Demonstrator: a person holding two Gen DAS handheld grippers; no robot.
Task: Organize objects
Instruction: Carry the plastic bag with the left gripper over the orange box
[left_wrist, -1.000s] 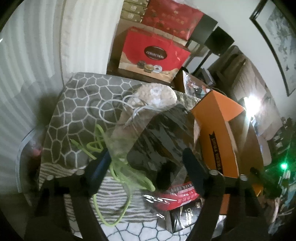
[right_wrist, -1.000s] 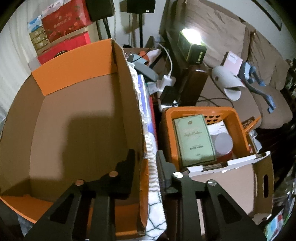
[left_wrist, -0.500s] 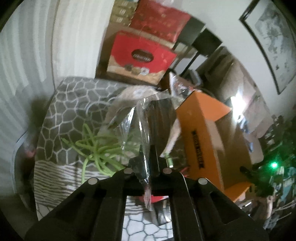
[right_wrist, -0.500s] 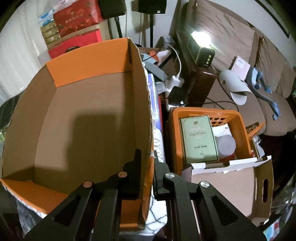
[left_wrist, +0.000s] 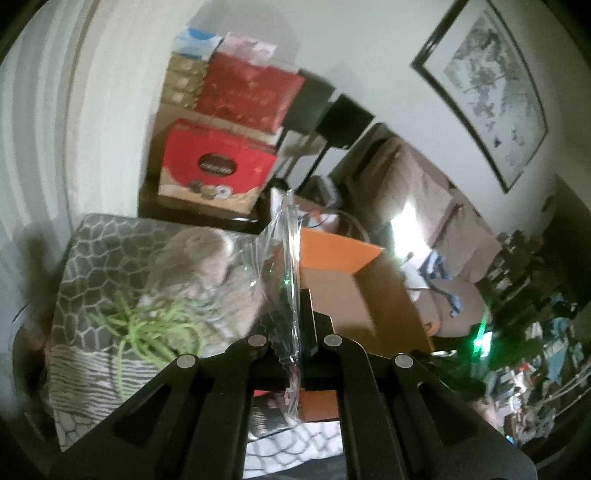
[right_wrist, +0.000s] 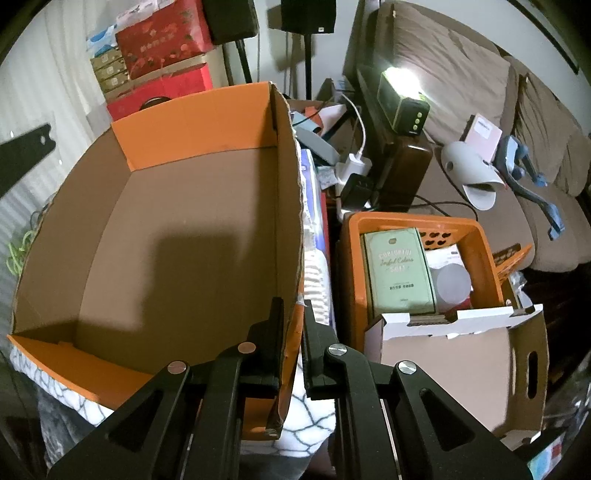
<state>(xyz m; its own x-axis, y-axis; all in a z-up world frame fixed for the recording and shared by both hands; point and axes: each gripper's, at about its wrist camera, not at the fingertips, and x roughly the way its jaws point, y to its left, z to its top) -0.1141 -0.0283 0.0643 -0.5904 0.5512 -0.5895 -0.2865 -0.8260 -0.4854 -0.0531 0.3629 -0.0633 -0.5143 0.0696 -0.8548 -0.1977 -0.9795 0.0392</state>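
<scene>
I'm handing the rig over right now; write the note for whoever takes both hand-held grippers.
Left hand-held gripper: shut on the clear plastic bag, held up beside the orange cardboard box.
Right hand-held gripper: shut on that box's right wall, steadying it.
Box looks empty inside.
Green cord lies on the patterned blanket.
Done: bag picked up.
Left: probably drop the bag into the box, then collect the cord.

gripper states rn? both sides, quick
Left gripper: closed, pinching the clear plastic bag.
Right gripper: closed, clamped on the side wall of the orange cardboard box.
</scene>
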